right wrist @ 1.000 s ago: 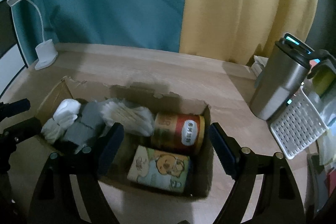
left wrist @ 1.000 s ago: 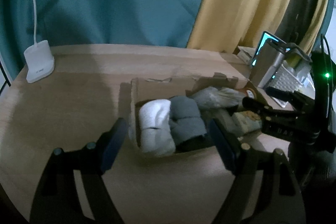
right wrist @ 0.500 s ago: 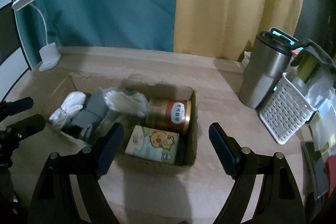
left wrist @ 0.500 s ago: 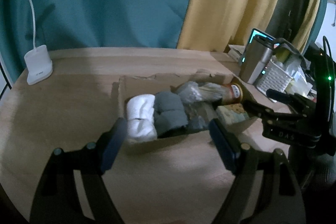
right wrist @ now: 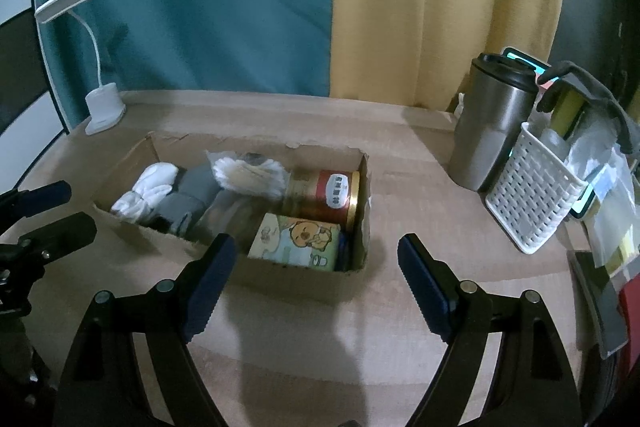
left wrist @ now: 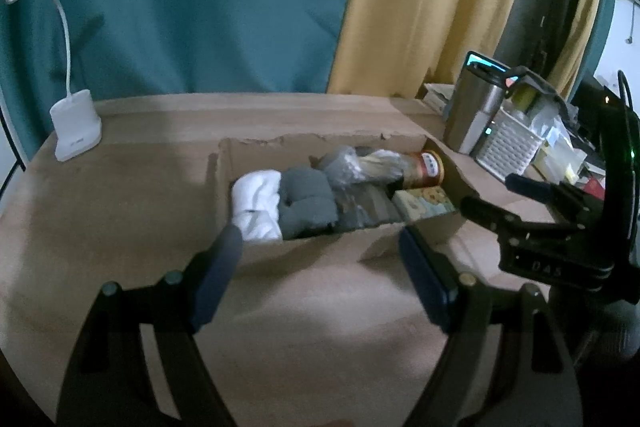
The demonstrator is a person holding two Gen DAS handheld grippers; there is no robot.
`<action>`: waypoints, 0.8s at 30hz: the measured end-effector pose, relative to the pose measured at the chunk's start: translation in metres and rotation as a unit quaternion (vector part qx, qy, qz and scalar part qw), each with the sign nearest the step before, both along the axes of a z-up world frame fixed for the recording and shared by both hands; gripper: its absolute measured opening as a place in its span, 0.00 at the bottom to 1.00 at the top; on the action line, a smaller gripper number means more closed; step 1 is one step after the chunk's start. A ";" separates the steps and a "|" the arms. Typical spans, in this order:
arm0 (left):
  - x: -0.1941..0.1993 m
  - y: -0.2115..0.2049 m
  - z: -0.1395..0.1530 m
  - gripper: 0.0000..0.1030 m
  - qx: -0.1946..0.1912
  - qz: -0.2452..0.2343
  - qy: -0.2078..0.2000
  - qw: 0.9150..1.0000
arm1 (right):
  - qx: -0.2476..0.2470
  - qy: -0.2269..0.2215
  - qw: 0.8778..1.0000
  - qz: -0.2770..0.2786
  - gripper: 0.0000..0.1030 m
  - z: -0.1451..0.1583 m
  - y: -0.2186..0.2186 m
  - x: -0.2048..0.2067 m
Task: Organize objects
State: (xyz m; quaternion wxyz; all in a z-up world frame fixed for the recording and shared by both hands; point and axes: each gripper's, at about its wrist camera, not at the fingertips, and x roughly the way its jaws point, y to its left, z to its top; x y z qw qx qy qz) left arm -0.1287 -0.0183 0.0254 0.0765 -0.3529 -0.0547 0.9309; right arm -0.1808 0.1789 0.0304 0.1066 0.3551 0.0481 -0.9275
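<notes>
On the tabletop [right wrist: 400, 155]: cardboard box [right wrist: 362, 211] sitting mid-surface, packed and apparently finished. Inside, from one end: white rolled socks [right wrist: 146, 193], grey rolled socks [right wrist: 186, 201], a plastic-wrapped bundle [right wrist: 250, 175], possibly cotton swabs though too blurred to be sure, a red tin [right wrist: 326, 193] lying on its side, and a cartoon-printed packet [right wrist: 298, 241] just in front of it. Left gripper [left wrist: 320, 267] and right gripper [right wrist: 312, 275] both held short of the box with jaws wide and nothing between them. For a clean finish: draw both grippers back level and clear of the box wall, without clipping the steel tumbler [right wrist: 492, 123] or white basket [right wrist: 532, 195] off to the side.
</notes>
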 end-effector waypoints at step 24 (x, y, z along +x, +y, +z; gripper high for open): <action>0.040 0.002 0.005 0.79 0.008 0.003 0.006 1.000 | -0.007 0.008 1.000 0.013 0.83 0.008 -0.002 0.049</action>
